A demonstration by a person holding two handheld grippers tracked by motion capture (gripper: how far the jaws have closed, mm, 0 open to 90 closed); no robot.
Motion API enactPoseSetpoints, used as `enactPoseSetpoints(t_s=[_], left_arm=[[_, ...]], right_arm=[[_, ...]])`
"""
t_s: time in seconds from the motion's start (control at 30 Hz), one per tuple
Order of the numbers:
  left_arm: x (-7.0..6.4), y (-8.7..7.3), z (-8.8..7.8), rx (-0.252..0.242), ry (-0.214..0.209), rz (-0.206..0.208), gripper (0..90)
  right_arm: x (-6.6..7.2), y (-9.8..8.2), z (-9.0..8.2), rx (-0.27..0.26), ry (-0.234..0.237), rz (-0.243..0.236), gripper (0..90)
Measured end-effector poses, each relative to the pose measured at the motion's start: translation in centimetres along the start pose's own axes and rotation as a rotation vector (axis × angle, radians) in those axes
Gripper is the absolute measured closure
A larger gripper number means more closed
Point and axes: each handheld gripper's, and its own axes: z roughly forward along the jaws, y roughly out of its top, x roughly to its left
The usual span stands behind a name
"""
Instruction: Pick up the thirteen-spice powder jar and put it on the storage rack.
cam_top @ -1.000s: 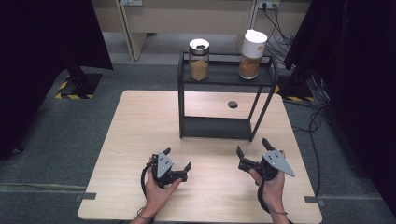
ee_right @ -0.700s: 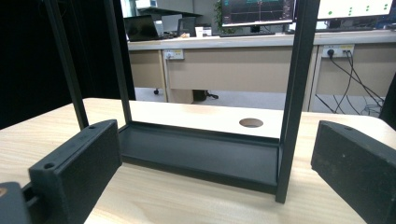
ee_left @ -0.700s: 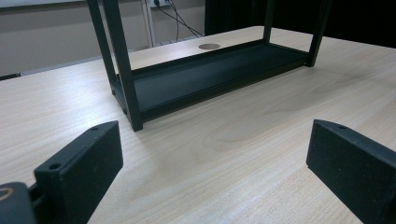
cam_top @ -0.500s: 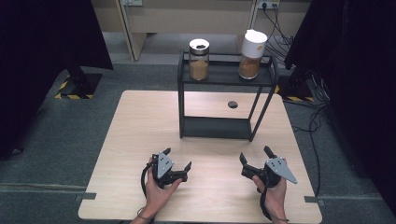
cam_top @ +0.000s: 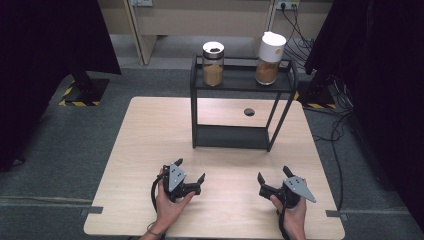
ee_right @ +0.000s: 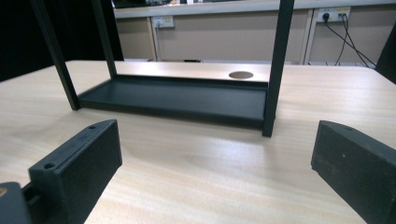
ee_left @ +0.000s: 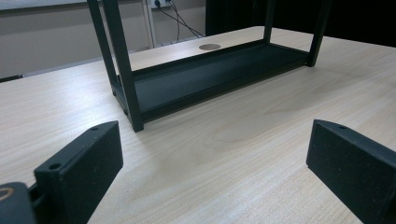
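A black two-tier metal rack [cam_top: 235,136] stands at the far middle of the light wooden table [cam_top: 150,130]. On its top shelf are a glass jar [cam_top: 213,64] with brown contents and a dark-rimmed top, and a white-lidded jar [cam_top: 270,59] with brown contents. My left gripper [cam_top: 190,170] rests low near the front edge, open and holding nothing. My right gripper [cam_top: 273,173] sits to its right, also open and holding nothing. In the left gripper view the gripper [ee_left: 215,140] faces the rack's lower tray [ee_left: 210,74]. In the right gripper view the gripper [ee_right: 217,140] faces the same tray [ee_right: 177,98].
A round cable hole [cam_top: 249,112] lies in the table behind the rack. Grey carpet floor surrounds the table, with black curtains on both sides and cables [cam_top: 340,125] on the floor at the right. A beige wall with sockets [ee_right: 334,16] stands beyond the table.
My right gripper has slid a little toward the table's front edge. The left gripper has stayed where it was. Both remain open.
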Motion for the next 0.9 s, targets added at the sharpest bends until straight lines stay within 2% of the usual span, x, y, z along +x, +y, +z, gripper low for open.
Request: enactPoseSetpoints(t_s=[0.1,0.9], left_arm=[[0.04,0.00,-0.01,0.000,-0.001,-0.002,3.0],[0.02,-0.04,-0.03,-0.002,0.000,-0.001,3.0]], right_arm=[[0.06,-0.18,0.05,0.013,-0.002,0.001,1.9],[0.18,-0.31,-0.05,0.006,-0.009,0.003,1.7]])
